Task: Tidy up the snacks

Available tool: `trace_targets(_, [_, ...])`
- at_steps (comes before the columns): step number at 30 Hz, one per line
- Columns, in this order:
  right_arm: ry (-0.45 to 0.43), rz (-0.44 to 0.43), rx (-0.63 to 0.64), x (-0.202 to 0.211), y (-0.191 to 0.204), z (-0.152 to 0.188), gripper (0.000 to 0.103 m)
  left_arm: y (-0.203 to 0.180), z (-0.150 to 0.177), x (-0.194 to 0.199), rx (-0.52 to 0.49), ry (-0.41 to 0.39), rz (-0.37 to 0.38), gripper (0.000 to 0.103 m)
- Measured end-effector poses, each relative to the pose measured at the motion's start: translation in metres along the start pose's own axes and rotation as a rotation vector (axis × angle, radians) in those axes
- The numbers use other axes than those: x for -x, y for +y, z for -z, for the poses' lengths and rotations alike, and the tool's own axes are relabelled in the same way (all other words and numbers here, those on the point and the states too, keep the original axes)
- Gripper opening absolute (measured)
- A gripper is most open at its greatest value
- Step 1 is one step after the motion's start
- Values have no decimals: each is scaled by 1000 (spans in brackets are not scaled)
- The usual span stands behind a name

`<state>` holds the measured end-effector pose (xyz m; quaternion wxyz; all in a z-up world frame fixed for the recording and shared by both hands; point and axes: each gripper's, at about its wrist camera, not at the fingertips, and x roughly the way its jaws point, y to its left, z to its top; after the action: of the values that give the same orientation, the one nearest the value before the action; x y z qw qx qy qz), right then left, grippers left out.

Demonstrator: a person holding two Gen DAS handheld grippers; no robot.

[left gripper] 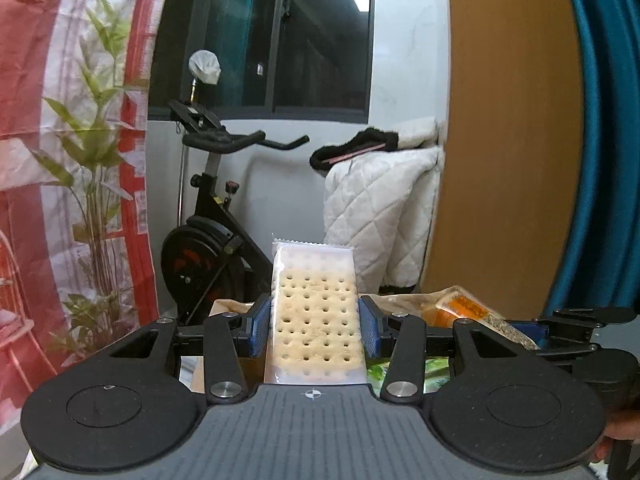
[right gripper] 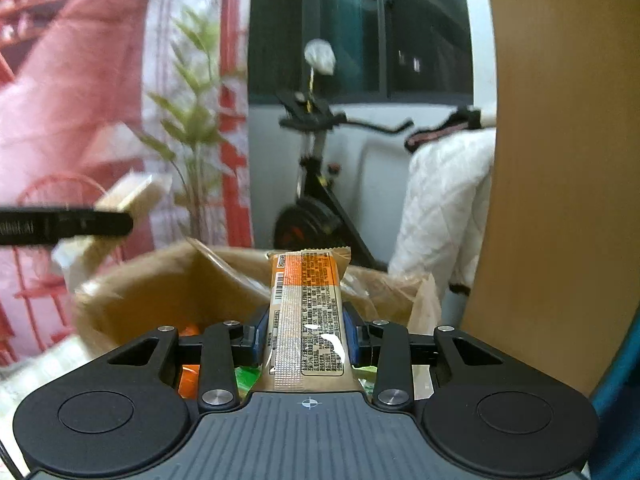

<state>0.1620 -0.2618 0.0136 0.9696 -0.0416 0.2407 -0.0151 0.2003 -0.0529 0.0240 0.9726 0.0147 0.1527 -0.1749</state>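
Note:
My left gripper (left gripper: 315, 326) is shut on a clear-wrapped cracker pack (left gripper: 314, 312), held upright in the air. My right gripper (right gripper: 306, 336) is shut on an orange and tan snack bar (right gripper: 306, 312), held above an open brown paper bag (right gripper: 160, 292). In the right wrist view, the left gripper (right gripper: 64, 224) shows at the left with the cracker pack (right gripper: 132, 196) in it. In the left wrist view, the right gripper (left gripper: 576, 332) and its snack bar (left gripper: 476, 312) show at the lower right.
The paper bag holds orange (right gripper: 188, 376) and green (right gripper: 246, 378) snack packs. Behind stand an exercise bike (left gripper: 208, 240), a white quilted cover (left gripper: 380, 208), a wooden panel (left gripper: 504, 140) and a red and white curtain (left gripper: 48, 120).

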Motion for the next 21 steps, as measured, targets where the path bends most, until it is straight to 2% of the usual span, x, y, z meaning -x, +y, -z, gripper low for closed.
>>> trace_targets(5, [65, 40, -5, -26, -2, 13, 34, 10, 7, -37, 20, 88, -20, 48])
trace_targets(9, [70, 65, -15, -25, -4, 21, 36, 17, 17, -43, 30, 128, -3, 51])
trace_targets(11, [61, 71, -20, -21, -6, 22, 60, 18, 19, -38, 30, 139, -18, 74])
trace_targets(13, [41, 69, -24, -13, -7, 21, 70, 20, 18, -31, 43, 132, -27, 84])
trace_targets(15, [27, 59, -28, -5, -5, 19, 79, 22, 14, -20, 51, 119, -21, 87])
trace_targets(17, [7, 47, -42, 6, -6, 16, 100, 20, 11, -10, 37, 118, -20, 92])
trace_targets(21, [-23, 25, -84, 30, -2, 13, 102, 12, 5, 13, -13, 93, -66, 95])
